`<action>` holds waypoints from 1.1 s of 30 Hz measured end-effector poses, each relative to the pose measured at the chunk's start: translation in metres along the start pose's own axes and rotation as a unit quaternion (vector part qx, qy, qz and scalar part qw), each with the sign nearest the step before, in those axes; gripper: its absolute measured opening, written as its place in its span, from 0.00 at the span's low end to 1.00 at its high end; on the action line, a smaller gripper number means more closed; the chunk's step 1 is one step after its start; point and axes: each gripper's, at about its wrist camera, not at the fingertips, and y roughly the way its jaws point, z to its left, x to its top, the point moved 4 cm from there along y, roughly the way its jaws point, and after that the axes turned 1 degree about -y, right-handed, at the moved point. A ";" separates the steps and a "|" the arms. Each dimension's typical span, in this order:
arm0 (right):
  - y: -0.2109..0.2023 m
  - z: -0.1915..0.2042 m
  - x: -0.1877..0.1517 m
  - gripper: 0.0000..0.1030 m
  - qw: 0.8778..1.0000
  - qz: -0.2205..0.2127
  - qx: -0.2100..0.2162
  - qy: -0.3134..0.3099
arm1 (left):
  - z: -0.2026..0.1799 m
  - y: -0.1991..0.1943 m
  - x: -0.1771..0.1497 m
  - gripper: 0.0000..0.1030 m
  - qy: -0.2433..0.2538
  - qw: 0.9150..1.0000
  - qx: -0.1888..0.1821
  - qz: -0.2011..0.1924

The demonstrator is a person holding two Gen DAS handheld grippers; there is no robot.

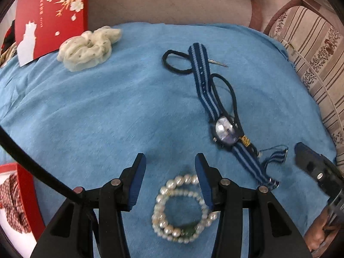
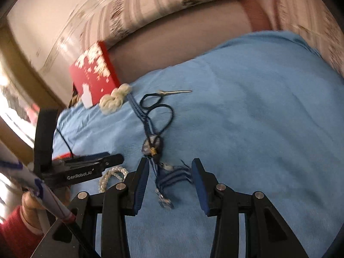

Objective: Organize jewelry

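A double-loop pearl bracelet with a green bead lies on the blue cloth. My left gripper hangs open over it, and its right finger overlaps the bracelet's edge. A watch with a blue striped strap lies to the right, tangled with black hair ties. In the right wrist view my right gripper is open over the strap's frayed buckle end, with the watch face just ahead. The left gripper and the bracelet show at the left.
A white scrunchie, a thin silver hairpin and a red flowered box lid lie at the far side. A red box with patterned fabric sits at the lower left. Striped cushions border the right.
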 end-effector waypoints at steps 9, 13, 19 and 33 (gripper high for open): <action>0.052 0.027 0.006 0.43 0.997 0.044 0.021 -0.062 | 0.013 0.008 0.042 0.45 -0.049 0.998 -0.043 -0.016; 0.065 0.028 0.003 0.12 0.996 0.059 0.006 -0.071 | 0.015 0.014 0.058 0.45 -0.051 0.997 -0.045 -0.017; 0.047 0.004 0.018 0.03 0.999 0.036 -0.011 -0.023 | 0.003 0.032 0.072 0.48 -0.051 0.995 -0.079 -0.012; 0.034 -0.027 0.025 0.06 0.999 0.026 -0.029 0.009 | -0.013 0.038 0.077 0.13 -0.040 0.995 -0.090 0.000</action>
